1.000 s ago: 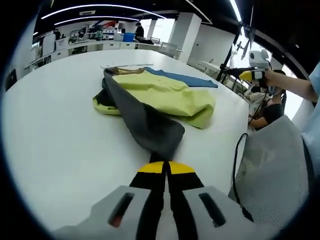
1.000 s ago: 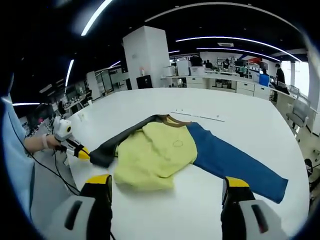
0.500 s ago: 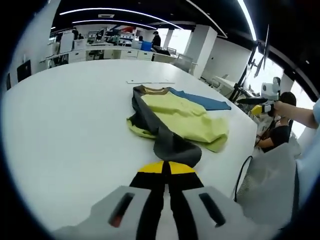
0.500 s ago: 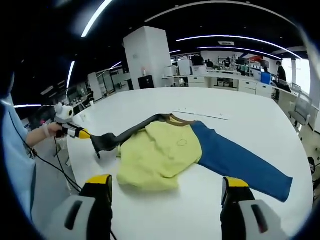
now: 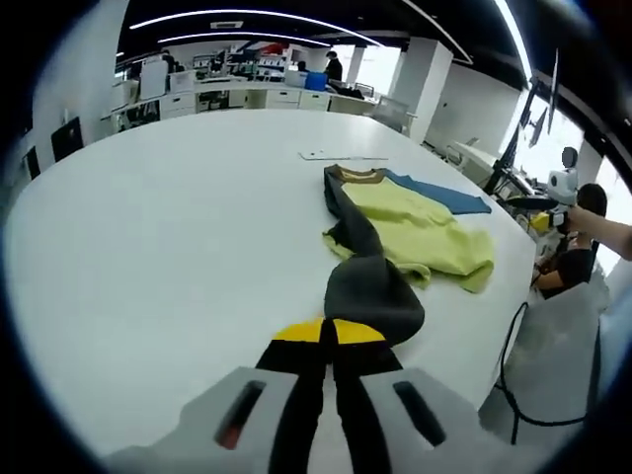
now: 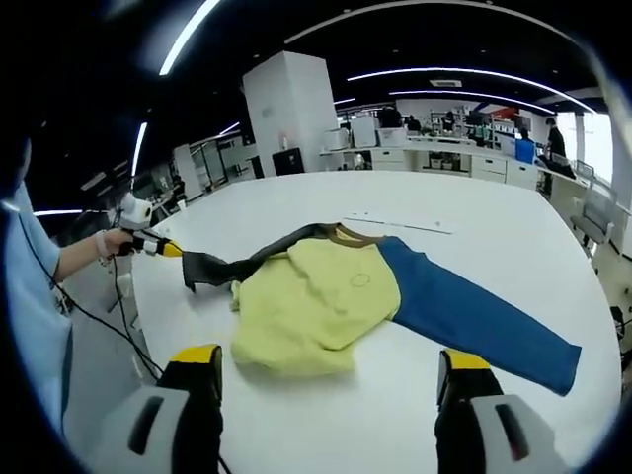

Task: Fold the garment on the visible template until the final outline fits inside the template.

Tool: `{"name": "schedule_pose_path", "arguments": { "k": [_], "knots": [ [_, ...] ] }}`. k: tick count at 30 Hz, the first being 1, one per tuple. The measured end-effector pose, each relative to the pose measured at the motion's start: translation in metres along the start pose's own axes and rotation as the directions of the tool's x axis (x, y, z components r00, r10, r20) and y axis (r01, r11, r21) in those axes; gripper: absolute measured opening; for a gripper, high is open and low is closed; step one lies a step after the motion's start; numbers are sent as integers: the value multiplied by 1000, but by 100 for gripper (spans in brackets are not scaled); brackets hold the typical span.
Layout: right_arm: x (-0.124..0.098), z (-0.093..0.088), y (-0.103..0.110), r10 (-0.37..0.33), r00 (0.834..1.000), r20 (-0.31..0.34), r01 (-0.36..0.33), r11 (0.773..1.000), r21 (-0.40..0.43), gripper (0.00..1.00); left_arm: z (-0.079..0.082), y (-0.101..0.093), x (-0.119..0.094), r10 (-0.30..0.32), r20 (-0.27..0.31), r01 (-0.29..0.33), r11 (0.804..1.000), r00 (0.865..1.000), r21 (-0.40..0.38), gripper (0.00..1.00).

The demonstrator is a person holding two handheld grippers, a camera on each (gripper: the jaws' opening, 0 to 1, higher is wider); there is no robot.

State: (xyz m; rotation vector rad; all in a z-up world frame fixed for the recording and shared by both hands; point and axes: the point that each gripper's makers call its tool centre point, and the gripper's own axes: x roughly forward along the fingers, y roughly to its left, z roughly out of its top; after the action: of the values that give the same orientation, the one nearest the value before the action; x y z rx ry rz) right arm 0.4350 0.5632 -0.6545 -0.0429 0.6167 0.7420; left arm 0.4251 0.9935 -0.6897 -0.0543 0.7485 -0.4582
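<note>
A garment lies on the white table (image 6: 464, 222): a yellow body (image 6: 316, 306), a blue sleeve (image 6: 474, 316) stretched right and a grey sleeve (image 6: 242, 267) stretched left. The left gripper (image 6: 170, 250) is shut on the grey sleeve's end and holds it out past the table's left edge. In the left gripper view the grey sleeve (image 5: 370, 286) runs from my left gripper (image 5: 329, 331) up to the yellow body (image 5: 420, 232) and the brown collar (image 5: 357, 175). My right gripper (image 6: 328, 367) stands open, wide apart, above the table's near edge, holding nothing.
A thin pale strip (image 6: 400, 223) lies on the table behind the collar. A grey mesh chair (image 5: 553, 375) stands off the table's edge, with a black cable beside it. A person's arm (image 6: 74, 267) holds the left gripper. Desks and people fill the room's back.
The left gripper has drawn the grey sleeve farther out and away from the yellow body, straightening it. The right gripper has stayed open and nearly still.
</note>
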Motion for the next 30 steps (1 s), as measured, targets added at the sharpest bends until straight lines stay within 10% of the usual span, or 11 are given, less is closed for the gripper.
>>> {"name": "schedule_pose_path", "arguments": {
  "k": [30],
  "knots": [
    [2,-6,-9,-22,1000,-17,23,999,29,91,-2,132,16,213,-116,-209,977,970,43,0]
  ]
}}
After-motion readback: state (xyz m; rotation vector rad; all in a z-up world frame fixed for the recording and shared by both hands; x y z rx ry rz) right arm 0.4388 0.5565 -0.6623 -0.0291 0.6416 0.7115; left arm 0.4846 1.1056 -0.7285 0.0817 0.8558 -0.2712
